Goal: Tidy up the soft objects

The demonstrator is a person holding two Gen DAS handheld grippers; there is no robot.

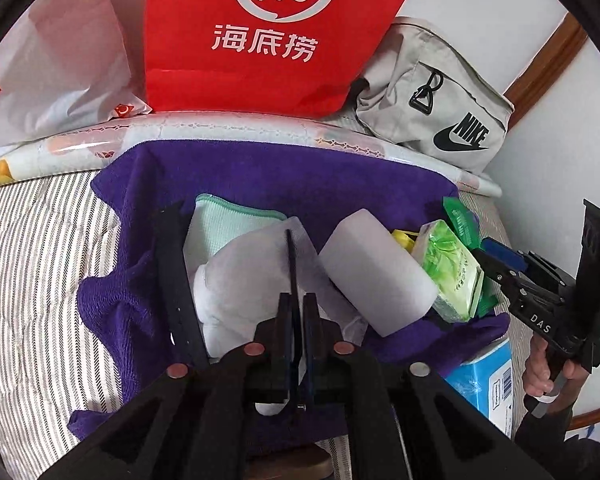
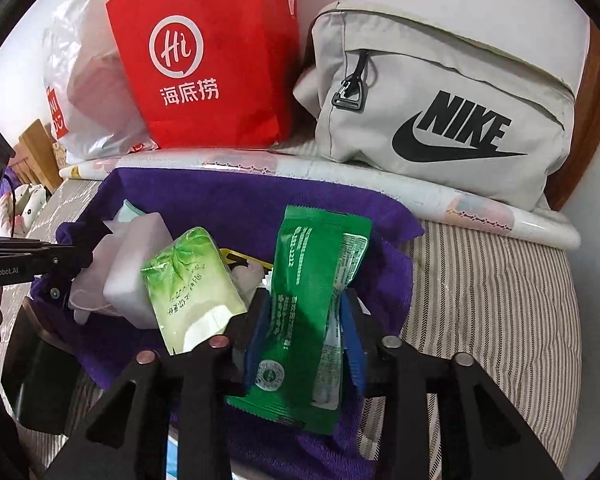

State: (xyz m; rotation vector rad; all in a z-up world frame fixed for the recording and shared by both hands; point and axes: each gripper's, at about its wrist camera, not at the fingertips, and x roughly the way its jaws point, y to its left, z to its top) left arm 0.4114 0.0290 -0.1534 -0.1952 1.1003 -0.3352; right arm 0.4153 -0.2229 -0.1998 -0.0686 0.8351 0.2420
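A purple towel [image 1: 260, 176] is lining what I judge to be a basket, so the soft things are lying together inside it. On the left, the left gripper [image 1: 296, 308] is standing over a white soft bundle [image 1: 240, 276], its jaws nearly pressed together on something thin and dark; what it is I cannot tell. In the middle, a white block [image 1: 376, 268] is leaning on a light green tissue pack [image 2: 192, 280]. On the right, the right gripper [image 2: 306, 328] is holding a dark green packet [image 2: 312, 272] between its partly spread jaws, probably for laying it in.
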